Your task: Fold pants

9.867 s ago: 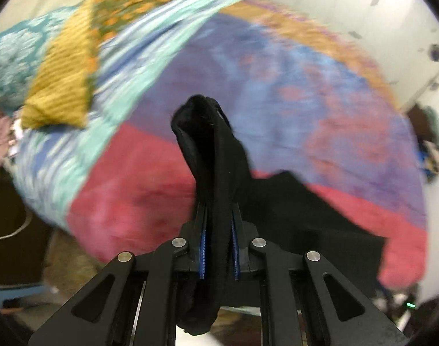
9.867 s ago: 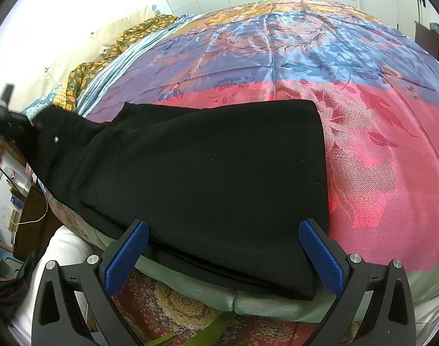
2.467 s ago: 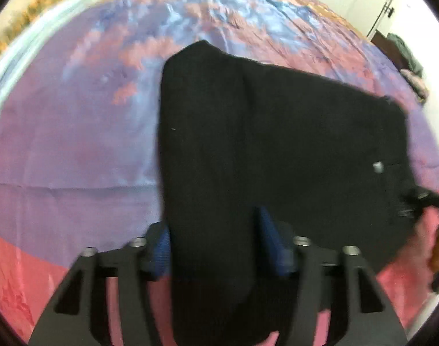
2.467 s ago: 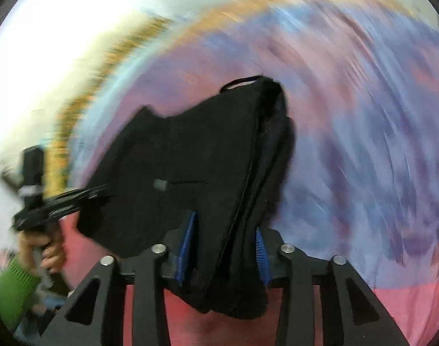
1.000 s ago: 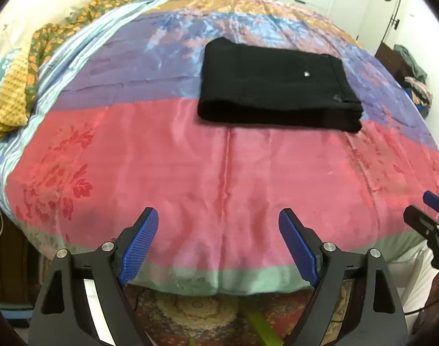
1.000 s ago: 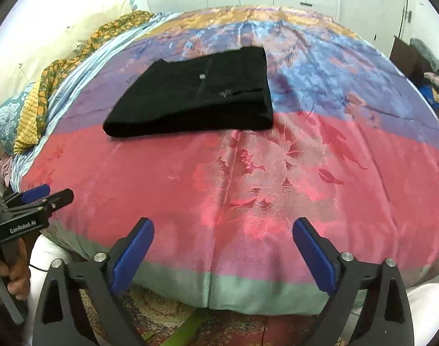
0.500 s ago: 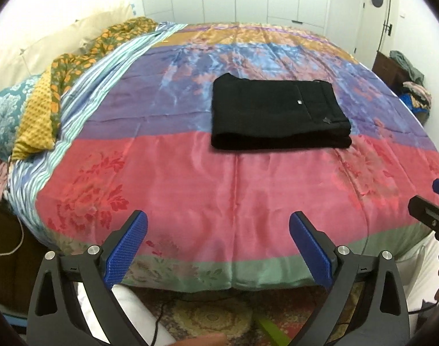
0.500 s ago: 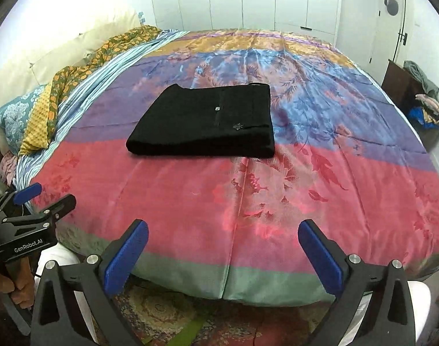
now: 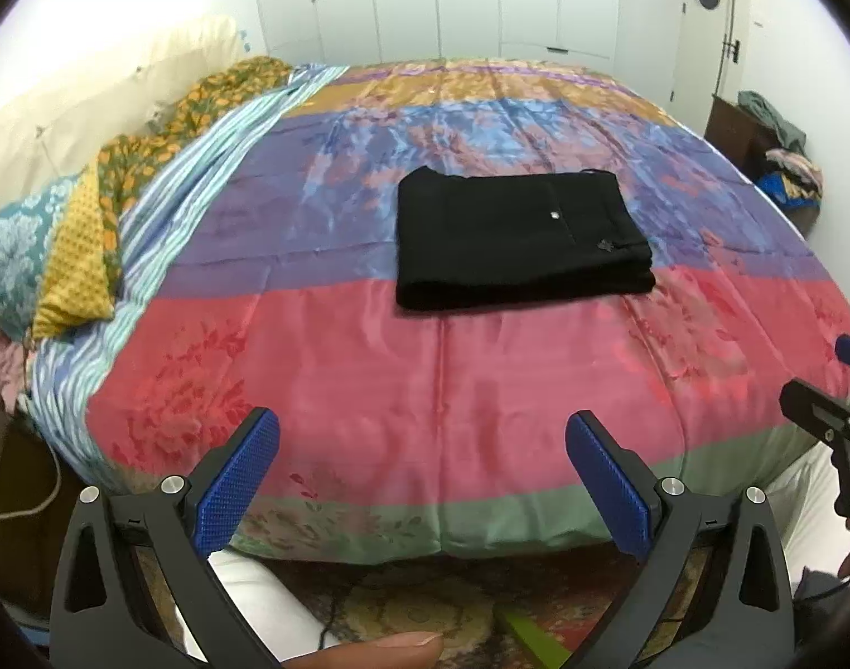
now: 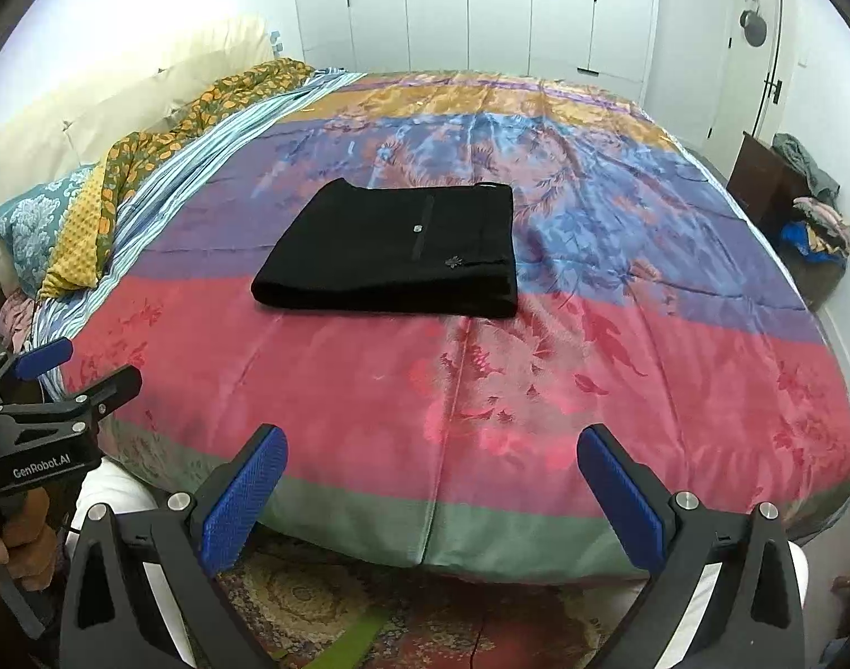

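Black pants (image 9: 514, 234) (image 10: 391, 251) lie folded in a flat rectangle on the colourful bedspread (image 9: 425, 368), where the purple and pink bands meet. My left gripper (image 9: 419, 423) hovers off the near edge of the bed, well back from the pants; its jaws are opening wide with nothing between them. My right gripper (image 10: 433, 437) is open and empty too, equally far back. Each gripper shows at the edge of the other's view: right gripper (image 9: 838, 390), left gripper (image 10: 62, 379).
Pillows and a yellow patterned blanket (image 9: 90, 223) lie along the bed's left side. White wardrobe doors (image 10: 481, 5) stand behind the bed. A dark cabinet with piled clothes (image 10: 798, 206) is at the right. A patterned rug (image 10: 336, 602) covers the floor below me.
Both grippers have drawn back and risen from the bed, so the folded pants look smaller and farther. The left jaws have spread wider.
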Motion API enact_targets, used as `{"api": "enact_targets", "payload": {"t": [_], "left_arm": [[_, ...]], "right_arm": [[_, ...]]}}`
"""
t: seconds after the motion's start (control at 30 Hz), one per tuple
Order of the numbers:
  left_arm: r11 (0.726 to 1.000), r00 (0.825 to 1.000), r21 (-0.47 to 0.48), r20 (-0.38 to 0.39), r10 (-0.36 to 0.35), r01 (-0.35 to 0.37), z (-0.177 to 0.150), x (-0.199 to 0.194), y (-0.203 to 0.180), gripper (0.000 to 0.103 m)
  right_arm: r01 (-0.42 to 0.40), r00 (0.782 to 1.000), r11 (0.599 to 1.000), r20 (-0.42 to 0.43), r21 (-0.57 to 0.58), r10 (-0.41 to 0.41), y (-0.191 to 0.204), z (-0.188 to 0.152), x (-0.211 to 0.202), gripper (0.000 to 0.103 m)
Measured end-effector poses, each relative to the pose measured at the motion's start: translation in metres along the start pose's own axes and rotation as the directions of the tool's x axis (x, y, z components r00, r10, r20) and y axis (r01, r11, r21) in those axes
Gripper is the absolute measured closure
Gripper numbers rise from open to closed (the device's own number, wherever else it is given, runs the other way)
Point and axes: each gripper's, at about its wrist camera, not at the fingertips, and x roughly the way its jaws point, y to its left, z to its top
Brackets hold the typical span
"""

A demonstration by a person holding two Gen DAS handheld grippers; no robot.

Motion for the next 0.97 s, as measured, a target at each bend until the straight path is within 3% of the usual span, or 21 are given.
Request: {"api": "enact_targets", "payload": {"t": [0.97], "left_arm": [[0.999, 0.999, -0.017, -0.019, -0.044, 0.044, -0.0016, -0.0063, 0.0001, 0.001]], "right_arm": [[0.022, 1.000, 0.999, -0.011, -0.027, -0.022, 0.0050, -0.0008, -0.0035, 0.000]]}}
